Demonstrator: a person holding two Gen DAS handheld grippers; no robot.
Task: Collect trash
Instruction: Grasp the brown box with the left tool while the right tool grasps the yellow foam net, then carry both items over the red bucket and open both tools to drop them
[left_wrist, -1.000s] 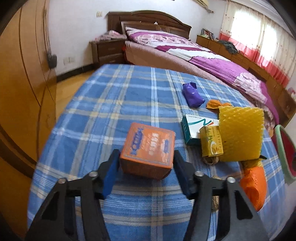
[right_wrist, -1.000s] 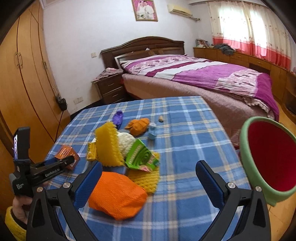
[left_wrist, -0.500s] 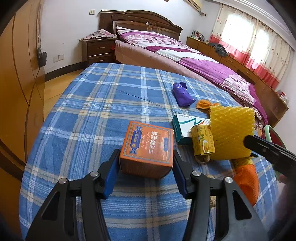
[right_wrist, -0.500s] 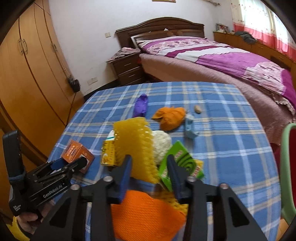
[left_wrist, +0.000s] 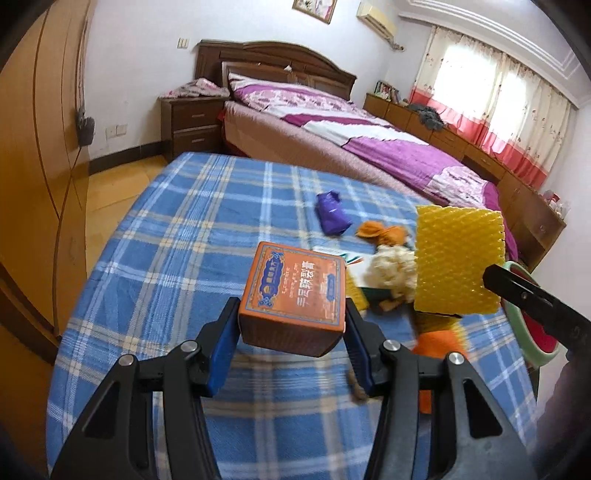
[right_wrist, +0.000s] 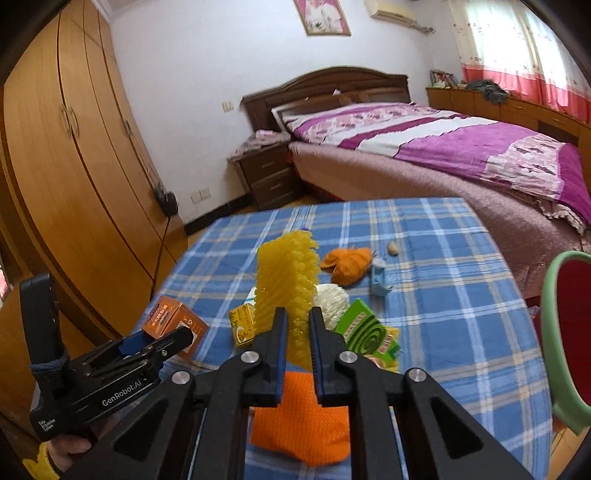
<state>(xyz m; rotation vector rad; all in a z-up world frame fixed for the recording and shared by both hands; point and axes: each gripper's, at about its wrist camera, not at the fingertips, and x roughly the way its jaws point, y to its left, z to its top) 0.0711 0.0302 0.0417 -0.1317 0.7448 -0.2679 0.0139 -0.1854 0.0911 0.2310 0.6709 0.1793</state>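
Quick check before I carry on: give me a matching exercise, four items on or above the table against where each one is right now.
Items:
1. orange box
2. yellow foam sheet
3. purple wrapper
4. green packet

Places:
A. lying alone on the cloth, toward the bed
B. clamped in the left gripper
C. on the cloth beside the white foam net
D. pinched upright in the right gripper

Pairs: 1-B, 2-D, 3-A, 4-C
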